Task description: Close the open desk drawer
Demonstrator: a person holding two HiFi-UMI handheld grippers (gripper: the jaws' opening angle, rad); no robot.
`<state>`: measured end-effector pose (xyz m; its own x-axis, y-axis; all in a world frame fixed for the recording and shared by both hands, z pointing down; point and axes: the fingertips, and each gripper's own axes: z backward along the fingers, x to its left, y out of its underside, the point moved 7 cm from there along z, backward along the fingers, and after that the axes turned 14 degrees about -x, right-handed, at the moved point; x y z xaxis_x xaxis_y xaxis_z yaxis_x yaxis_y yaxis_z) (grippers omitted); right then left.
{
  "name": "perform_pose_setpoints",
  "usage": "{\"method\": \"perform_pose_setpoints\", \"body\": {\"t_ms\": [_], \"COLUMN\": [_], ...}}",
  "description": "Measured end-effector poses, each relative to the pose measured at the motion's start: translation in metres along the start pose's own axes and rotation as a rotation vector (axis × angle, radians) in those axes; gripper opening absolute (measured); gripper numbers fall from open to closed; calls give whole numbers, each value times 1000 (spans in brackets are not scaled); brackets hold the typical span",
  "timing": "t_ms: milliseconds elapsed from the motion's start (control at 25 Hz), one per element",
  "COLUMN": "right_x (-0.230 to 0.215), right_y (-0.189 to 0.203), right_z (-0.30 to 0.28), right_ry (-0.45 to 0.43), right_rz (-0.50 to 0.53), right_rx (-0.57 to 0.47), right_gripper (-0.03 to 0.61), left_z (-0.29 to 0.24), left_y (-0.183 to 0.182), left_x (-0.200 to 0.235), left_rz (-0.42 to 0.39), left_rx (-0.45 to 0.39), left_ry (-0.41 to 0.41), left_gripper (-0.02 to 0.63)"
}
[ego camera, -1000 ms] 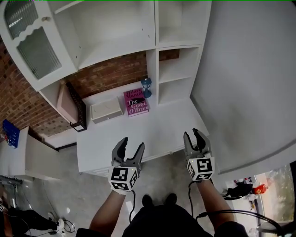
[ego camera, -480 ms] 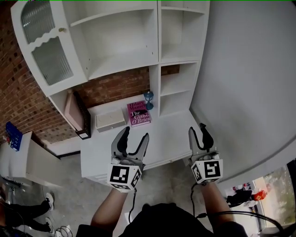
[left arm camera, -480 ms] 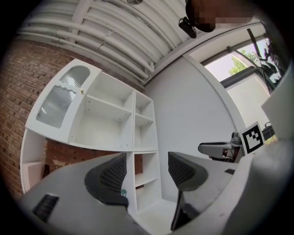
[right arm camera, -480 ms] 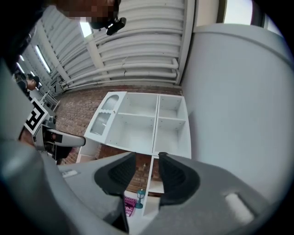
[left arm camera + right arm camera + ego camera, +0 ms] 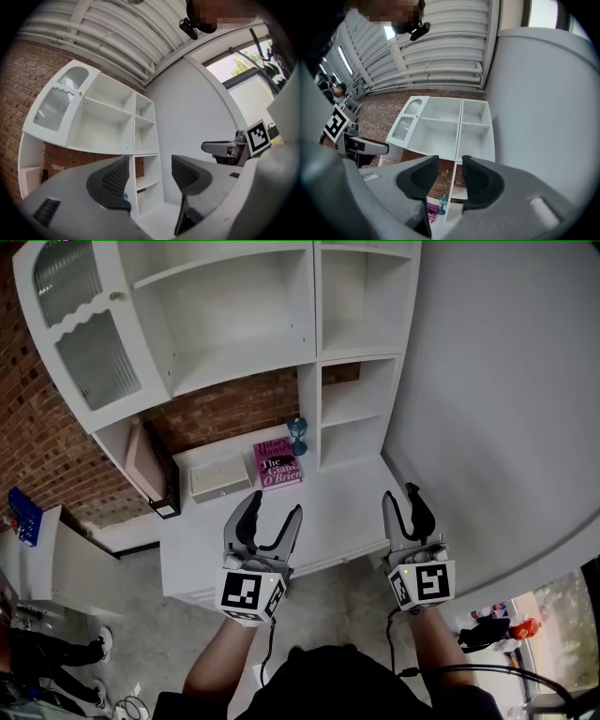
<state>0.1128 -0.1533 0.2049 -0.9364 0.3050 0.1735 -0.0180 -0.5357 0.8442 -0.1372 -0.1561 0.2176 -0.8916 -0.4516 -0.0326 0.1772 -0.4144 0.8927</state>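
Head view: left gripper (image 5: 273, 510) is held out front at the end of a bare forearm, marker cube toward the camera, jaws pointing away from the body. Its jaws stand wide apart w/ nothing btwn them; the left gripper view shows only shelves in the gap. Right gripper (image 5: 401, 497) is level w/ it, well apart to the side, same pose w/ forearm straight and cube facing up. Its jaws are also parted, gap a bit narrower, and hold nothing.

Both grippers hang over the front edge of the white rectangular desk (image 5: 342, 507). Desk drawer: can't pick it out in any view, since the grippers cover part of the desk front.

At the desk's back lie a pink hardcover book (image 5: 277, 465), a small blue lantern ornament (image 5: 297, 432) just beside it, and a flat white box (image 5: 219, 479). Above them is a white open-shelf hutch (image 5: 234, 362), w/ red brick wall (image 5: 37, 446) behind and grey concrete floor (image 5: 131, 634) below.
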Motion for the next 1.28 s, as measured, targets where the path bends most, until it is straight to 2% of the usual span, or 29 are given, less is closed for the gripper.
{"method": "perform_pose_setpoints", "body": {"t_ms": [640, 1280], "right_x": [7, 14], "right_y": [8, -9], "right_z": [-5, -7], "right_ry": [-19, -32], "right_rz": [-40, -36], "right_rx": [25, 16], "right_gripper": [143, 140], "left_z": [1, 7], "left_y": [6, 7], "left_x": [5, 12], "left_rz": [2, 11], "left_rx": [28, 42], "left_ry": [-5, -10], "left_gripper": [279, 279]}}
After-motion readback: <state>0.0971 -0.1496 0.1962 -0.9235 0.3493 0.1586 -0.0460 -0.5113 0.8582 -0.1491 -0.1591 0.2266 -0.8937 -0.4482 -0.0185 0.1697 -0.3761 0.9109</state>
